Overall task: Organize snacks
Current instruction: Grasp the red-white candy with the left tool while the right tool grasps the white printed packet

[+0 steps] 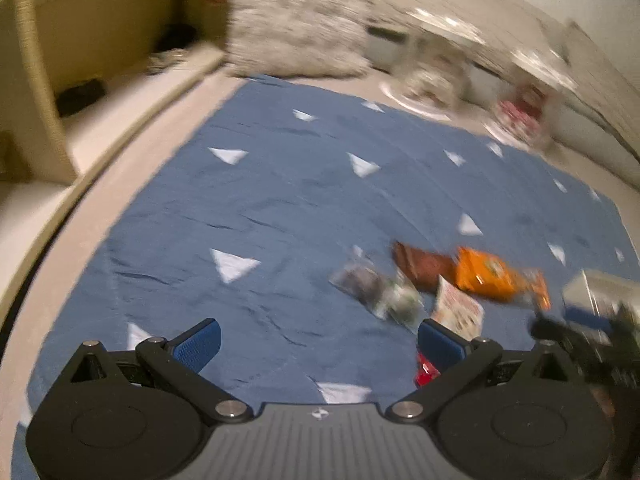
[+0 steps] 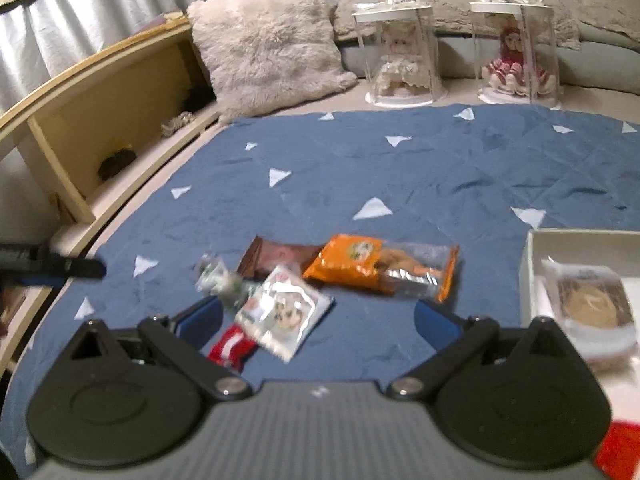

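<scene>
Several snack packs lie in a loose pile on the blue cloth (image 2: 400,160). An orange pack (image 2: 352,260) rests against a brown pack (image 2: 276,260), with a clear wrapped pack (image 2: 220,280), a white printed pouch (image 2: 284,316) and a red pack (image 2: 230,348) nearer me. My right gripper (image 2: 320,316) stands open just above the white pouch and red pack, holding nothing. A white box (image 2: 532,264) at the right holds a wrapped cookie (image 2: 592,300). My left gripper (image 1: 318,340) is open over bare cloth, left of the orange pack (image 1: 484,276) and white pouch (image 1: 458,306).
A fluffy cushion (image 2: 268,48) lies at the back left beside a wooden shelf unit (image 2: 100,112). Two clear cases with dolls (image 2: 400,52) (image 2: 516,52) stand at the cloth's far edge. The other gripper (image 1: 592,344) shows at the right of the left wrist view.
</scene>
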`<action>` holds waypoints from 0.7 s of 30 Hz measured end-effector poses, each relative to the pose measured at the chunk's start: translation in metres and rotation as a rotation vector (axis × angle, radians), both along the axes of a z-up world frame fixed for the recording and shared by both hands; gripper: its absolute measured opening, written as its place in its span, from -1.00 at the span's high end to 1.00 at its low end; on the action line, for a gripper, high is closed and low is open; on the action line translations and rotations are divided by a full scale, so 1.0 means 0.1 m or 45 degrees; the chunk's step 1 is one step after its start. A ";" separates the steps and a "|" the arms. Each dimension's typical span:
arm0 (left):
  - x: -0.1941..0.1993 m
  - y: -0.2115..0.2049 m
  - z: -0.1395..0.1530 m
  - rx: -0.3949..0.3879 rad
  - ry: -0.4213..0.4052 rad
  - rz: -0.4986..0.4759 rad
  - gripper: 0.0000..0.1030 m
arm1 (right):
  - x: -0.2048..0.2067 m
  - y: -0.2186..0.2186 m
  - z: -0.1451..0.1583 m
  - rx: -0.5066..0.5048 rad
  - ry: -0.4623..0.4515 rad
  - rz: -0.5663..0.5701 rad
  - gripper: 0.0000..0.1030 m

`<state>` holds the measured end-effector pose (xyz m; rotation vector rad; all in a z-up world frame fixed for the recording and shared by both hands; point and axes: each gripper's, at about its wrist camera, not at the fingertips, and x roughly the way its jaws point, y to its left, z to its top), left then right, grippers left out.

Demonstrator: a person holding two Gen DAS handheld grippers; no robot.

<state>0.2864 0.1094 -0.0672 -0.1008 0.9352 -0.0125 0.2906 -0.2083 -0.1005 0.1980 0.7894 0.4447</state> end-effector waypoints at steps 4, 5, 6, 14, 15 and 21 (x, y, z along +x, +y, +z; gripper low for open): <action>-0.04 -0.19 -0.12 0.033 0.006 -0.162 -1.00 | 0.20 -0.04 -0.16 -0.001 -0.038 0.109 -0.99; -0.04 -0.24 -0.17 0.048 0.005 -0.204 -1.00 | 0.24 -0.04 -0.20 -0.020 -0.053 0.155 -0.99; -0.05 -0.29 -0.21 0.063 0.005 -0.243 -1.00 | 0.28 -0.02 -0.24 -0.047 -0.066 0.206 -0.99; -0.07 -0.59 -0.57 0.159 0.046 -0.531 -1.00 | 0.45 0.34 -0.27 -0.231 -0.127 0.623 -1.00; -0.06 -0.61 -0.62 0.159 0.061 -0.555 -1.00 | 0.45 0.40 -0.28 -0.277 -0.138 0.671 -1.00; -0.09 -0.72 -0.87 0.207 0.103 -0.668 -1.00 | 0.53 0.60 -0.34 -0.416 -0.168 0.829 -0.98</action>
